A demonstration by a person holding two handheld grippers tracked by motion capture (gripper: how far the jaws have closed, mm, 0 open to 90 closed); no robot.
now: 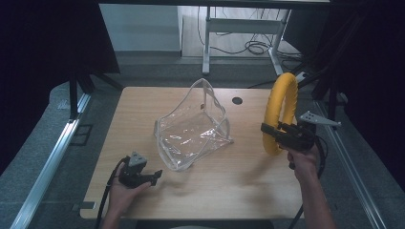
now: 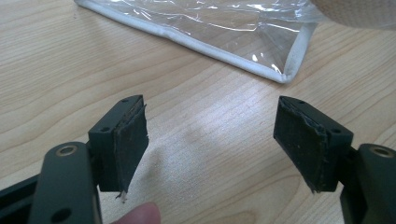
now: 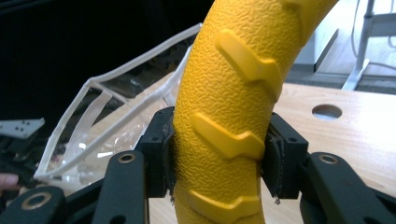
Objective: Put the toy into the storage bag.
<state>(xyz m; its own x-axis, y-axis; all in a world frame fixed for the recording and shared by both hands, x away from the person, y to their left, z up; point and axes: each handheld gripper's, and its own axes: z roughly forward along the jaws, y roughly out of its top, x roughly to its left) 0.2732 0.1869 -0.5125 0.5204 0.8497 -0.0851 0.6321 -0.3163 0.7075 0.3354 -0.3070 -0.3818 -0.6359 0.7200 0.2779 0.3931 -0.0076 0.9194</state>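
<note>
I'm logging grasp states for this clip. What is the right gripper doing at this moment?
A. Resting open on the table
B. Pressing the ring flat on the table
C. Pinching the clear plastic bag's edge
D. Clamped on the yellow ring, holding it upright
D: the right gripper has its jaws closed on both sides of the yellow ring, which stands upright, apart from the clear plastic bag.

one ring point(image 1: 281, 112), yellow with raised chevron treads, stands on edge at about 3 o'clock on the table point(image 1: 143, 102). one clear bag point(image 1: 196, 126) with white piping sits at the centre, a touch toward 12. two grippers: one point(image 1: 155, 176) at 7 o'clock, one point(image 1: 266, 130) at 3 o'clock. two hands, one behind each gripper. one round hole point(image 1: 237, 100) in the tabletop near 1 o'clock. one table.
</note>
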